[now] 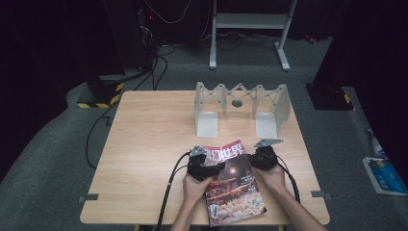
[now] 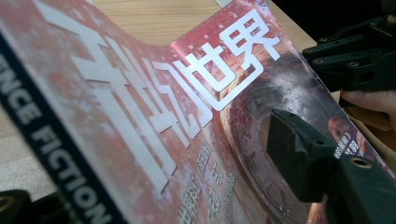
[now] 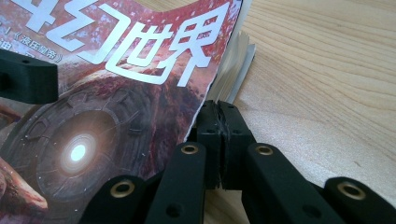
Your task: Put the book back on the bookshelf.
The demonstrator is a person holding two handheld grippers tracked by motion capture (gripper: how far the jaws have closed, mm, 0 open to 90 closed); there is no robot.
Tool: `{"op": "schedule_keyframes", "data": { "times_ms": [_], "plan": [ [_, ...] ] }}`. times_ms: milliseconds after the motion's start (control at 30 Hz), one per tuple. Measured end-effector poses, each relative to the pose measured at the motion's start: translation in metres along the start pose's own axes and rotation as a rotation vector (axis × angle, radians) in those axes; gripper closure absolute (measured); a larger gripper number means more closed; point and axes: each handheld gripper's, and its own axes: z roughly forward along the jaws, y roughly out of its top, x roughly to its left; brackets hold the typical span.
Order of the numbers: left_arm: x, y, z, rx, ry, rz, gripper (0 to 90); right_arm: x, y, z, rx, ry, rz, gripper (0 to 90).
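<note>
Fingers of the left gripper point(image 1: 215, 168) stand partly apart astride the left edge of the magazine point(image 1: 233, 185): in the left gripper view one finger point(image 2: 299, 158) lies over the red cover and the other sits low at the bottom left, beneath the spine. Whether their pads press on the cover I cannot tell. The magazine lies at the near middle of the table point(image 1: 149, 139), cover up, its upper left part lifted and bowed, white characters across the top. To its right, the right gripper point(image 1: 252, 160) has its fingers point(image 3: 223, 135) pressed flat together at the magazine's right edge, just beside the page block; they meet with no visible gap, and I cannot tell whether a thin cover edge is caught between them. Each gripper is held by a hand. A grey folding rack point(image 1: 240, 108) stands at the far side of the table.
</note>
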Motion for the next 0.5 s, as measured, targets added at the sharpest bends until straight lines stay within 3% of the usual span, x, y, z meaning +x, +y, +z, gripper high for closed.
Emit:
{"op": "schedule_keyframes", "data": {
  "times_ms": [300,500],
  "plan": [
    [0.0003,0.0,0.0016,0.039,0.027,-0.057,57.9,-0.0051,-0.0026,-0.0017,-0.003,-0.007,0.041,80.1],
    [0.0003,0.0013,0.0008,0.031,0.026,-0.07,65.2,-0.0086,-0.0066,-0.0096,-0.005,-0.055,0.028,62.4]
  ]
}}
